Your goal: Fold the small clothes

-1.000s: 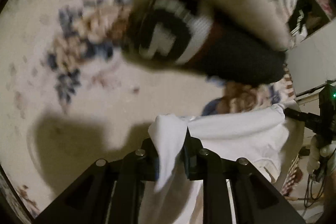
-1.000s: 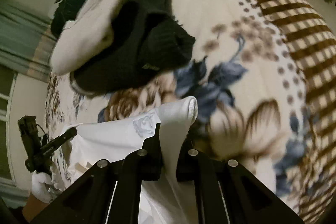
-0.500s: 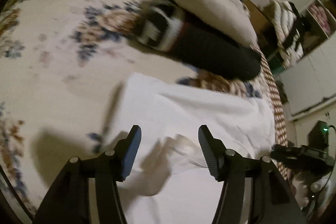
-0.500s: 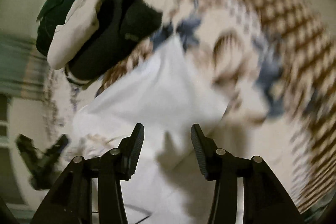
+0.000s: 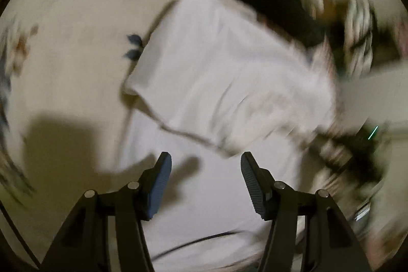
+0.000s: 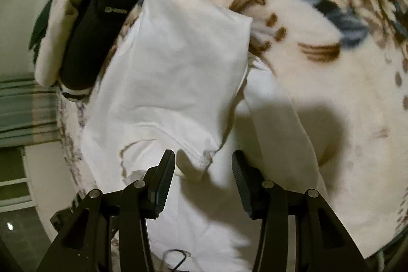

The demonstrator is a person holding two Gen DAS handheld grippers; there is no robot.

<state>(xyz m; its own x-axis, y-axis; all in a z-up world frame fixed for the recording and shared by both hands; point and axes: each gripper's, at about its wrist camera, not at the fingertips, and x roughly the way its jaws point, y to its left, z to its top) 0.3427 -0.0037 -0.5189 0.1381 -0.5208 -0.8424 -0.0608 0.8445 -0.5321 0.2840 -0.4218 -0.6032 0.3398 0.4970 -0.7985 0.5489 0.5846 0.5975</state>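
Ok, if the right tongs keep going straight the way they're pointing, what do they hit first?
Most likely the white garment: its folded hem corner lies just ahead of the open right tongs, on the floral blanket. Depth is hard to judge.

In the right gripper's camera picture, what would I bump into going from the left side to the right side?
Cream folded cloth → black sock → white garment → flowery blanket.
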